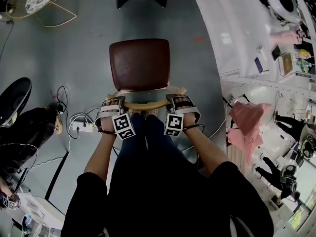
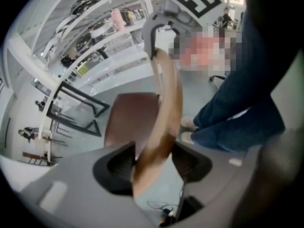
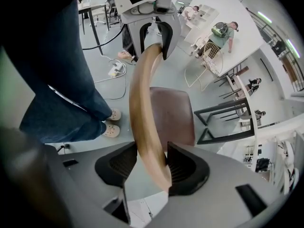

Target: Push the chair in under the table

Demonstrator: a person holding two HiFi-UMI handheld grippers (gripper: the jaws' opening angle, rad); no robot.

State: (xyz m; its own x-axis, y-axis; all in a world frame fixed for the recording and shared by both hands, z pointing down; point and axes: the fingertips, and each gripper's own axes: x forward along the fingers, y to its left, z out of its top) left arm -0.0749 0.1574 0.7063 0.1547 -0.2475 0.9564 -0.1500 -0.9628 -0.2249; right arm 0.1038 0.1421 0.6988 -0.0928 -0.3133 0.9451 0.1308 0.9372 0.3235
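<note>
Head view: the chair (image 1: 139,64) stands mid-frame on the grey floor (image 1: 84,58), apart from the table (image 1: 217,28) at upper right. The left gripper (image 1: 113,101) and right gripper (image 1: 177,99) each clamp its wooden backrest (image 1: 146,104).

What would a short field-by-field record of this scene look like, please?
chair: brown padded seat, backrest nearest the camera
backrest rail: curved wood, gripped at both ends
left gripper: shut on the rail's left end
right gripper: shut on the rail's right end
power strip: on the floor, left of the backrest, cables around it
</note>
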